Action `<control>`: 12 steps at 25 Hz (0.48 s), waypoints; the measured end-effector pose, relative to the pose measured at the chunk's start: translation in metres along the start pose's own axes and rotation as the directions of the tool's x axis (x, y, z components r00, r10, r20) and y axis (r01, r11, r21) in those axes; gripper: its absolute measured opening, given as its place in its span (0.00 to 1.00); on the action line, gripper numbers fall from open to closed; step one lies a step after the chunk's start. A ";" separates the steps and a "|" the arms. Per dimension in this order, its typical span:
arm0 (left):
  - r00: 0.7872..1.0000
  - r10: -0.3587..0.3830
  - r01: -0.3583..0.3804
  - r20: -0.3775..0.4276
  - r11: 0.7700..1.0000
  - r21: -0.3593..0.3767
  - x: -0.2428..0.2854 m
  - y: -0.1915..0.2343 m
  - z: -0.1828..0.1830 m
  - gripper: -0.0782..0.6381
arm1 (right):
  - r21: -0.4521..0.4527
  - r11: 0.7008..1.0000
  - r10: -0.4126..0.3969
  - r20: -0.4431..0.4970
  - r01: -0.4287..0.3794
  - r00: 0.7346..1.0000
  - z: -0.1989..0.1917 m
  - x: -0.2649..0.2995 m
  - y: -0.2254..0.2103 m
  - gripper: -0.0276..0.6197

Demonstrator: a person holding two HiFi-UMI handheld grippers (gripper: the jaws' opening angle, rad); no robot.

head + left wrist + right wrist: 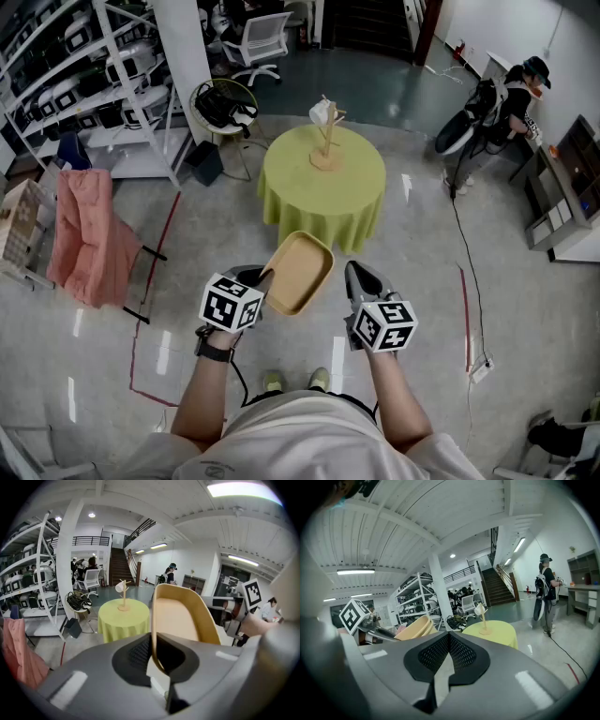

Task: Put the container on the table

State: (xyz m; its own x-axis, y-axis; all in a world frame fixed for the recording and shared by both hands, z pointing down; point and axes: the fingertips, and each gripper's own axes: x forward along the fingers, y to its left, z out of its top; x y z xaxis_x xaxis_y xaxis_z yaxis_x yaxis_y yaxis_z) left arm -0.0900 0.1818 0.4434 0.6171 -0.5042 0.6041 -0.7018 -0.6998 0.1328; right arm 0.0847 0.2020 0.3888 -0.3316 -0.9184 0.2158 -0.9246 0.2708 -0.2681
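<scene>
A tan wooden tray-like container (300,272) hangs in the air in front of me, short of the round table with a lime-green cloth (366,187). My left gripper (264,277) is shut on the container's near rim (153,634); its hollow (176,618) faces right in the left gripper view. My right gripper (357,277) is shut and holds nothing, just right of the container (412,629). The table (123,620) (499,633) stands farther ahead. On it is a small wooden mug tree (326,141) with a white cup.
White shelving racks (84,75) fill the far left, with a pink cloth over a chair (89,234) beside them. A round side stand holding black gear (223,108) sits left of the table. A person (516,94) stands by a scooter at far right. Red tape lines mark the floor.
</scene>
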 end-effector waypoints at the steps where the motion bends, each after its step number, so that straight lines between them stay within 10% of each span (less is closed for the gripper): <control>1: 1.000 0.000 0.000 0.000 1.000 -0.001 0.001 -0.001 0.000 0.13 | 0.000 1.000 0.001 0.000 -0.001 1.000 0.000 0.000 -0.001 0.06; 12: 1.000 0.009 -0.009 -0.002 1.000 -0.014 0.005 -0.017 -0.001 0.13 | 0.005 1.000 0.020 -0.011 -0.020 1.000 -0.004 -0.008 -0.011 0.06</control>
State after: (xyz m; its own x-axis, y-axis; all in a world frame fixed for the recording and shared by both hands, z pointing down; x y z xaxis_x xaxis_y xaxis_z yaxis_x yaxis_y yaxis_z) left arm -0.0750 0.1915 0.4449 0.6098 -0.5098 0.6069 -0.7125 -0.6880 0.1380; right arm 0.0967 0.2075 0.3937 -0.3521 -0.9095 0.2211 -0.9168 0.2876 -0.2770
